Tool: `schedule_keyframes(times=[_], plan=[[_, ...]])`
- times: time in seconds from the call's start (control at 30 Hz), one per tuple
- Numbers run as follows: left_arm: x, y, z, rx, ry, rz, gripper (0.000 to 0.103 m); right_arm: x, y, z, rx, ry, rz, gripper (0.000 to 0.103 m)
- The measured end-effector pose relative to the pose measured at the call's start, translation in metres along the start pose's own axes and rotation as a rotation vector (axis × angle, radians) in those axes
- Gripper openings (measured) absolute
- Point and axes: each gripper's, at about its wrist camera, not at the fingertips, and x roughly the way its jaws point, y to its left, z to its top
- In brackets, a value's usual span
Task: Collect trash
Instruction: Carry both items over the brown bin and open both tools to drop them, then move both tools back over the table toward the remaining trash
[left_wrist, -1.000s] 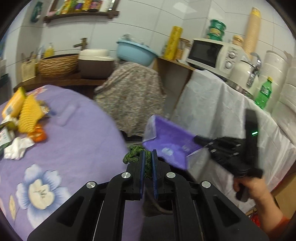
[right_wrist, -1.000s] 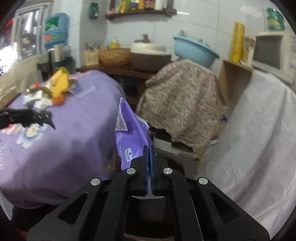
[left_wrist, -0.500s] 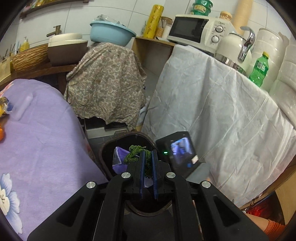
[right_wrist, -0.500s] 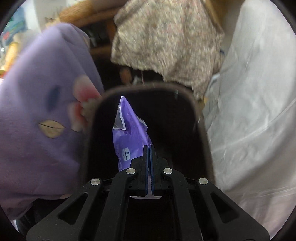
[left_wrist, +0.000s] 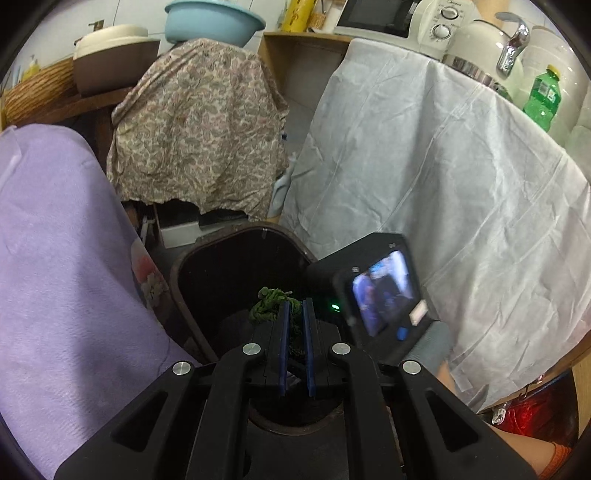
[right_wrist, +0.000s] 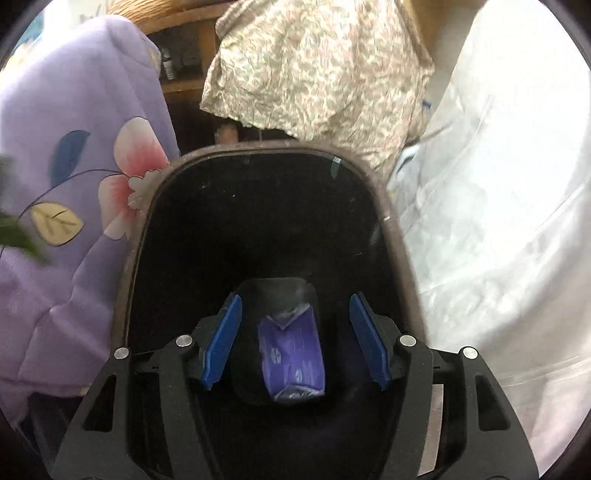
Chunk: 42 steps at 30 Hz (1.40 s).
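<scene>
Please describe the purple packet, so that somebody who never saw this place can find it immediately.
Find the dark oval plastic trash bin standing between the purple flowered tablecloth and the white sheet. At its bottom lies a crumpled purple plastic packet with white print, the only coloured thing inside.

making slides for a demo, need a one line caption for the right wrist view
Open right gripper above the dark trash bin, with a purple wrapper lying at the bottom.

The dark trash bin (right_wrist: 373, 192) is flanked closely by the purple tablecloth (right_wrist: 55, 92) on 1 side and the white sheet (right_wrist: 498, 184) on the other, its mouth left open from above.
</scene>
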Motion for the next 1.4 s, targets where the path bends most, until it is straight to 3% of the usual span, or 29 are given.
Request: schedule_keyframes(times=[0.1,0.6,0.97,1.0,1.1,1.13,1.4], plan=[[0.015,-0.002,-0.005,0.0,0.022,-0.001,0.008,-0.012,-0.004,-0.007,-0.025,-0.014,-0.071,0.071],[0.115,-0.004,-0.023,0.01,0.205,-0.043,0.008,-0.073,-0.044,-0.049,-0.015,-0.089,-0.238,0.076],[0.144,-0.013,-0.031,0.072,0.263,-0.057,0.01,-0.095,-0.046,-0.06,-0.038,-0.125,-0.275,0.083],[0.145,-0.014,-0.031,0.076,0.264,-0.05,0.018,-0.096,-0.046,-0.061,-0.043,-0.127,-0.283,0.084],[0.144,-0.014,-0.032,0.081,0.249,-0.042,0.056,-0.097,-0.044,-0.064,-0.054,-0.133,-0.293,0.084],[0.141,-0.014,-0.032,0.078,0.234,-0.041,0.063,-0.098,-0.043,-0.064,-0.055,-0.134,-0.292,0.084],[0.121,-0.011,-0.03,0.073,0.176,0.005,0.073,-0.106,-0.042,-0.066,-0.066,-0.151,-0.301,0.084]])
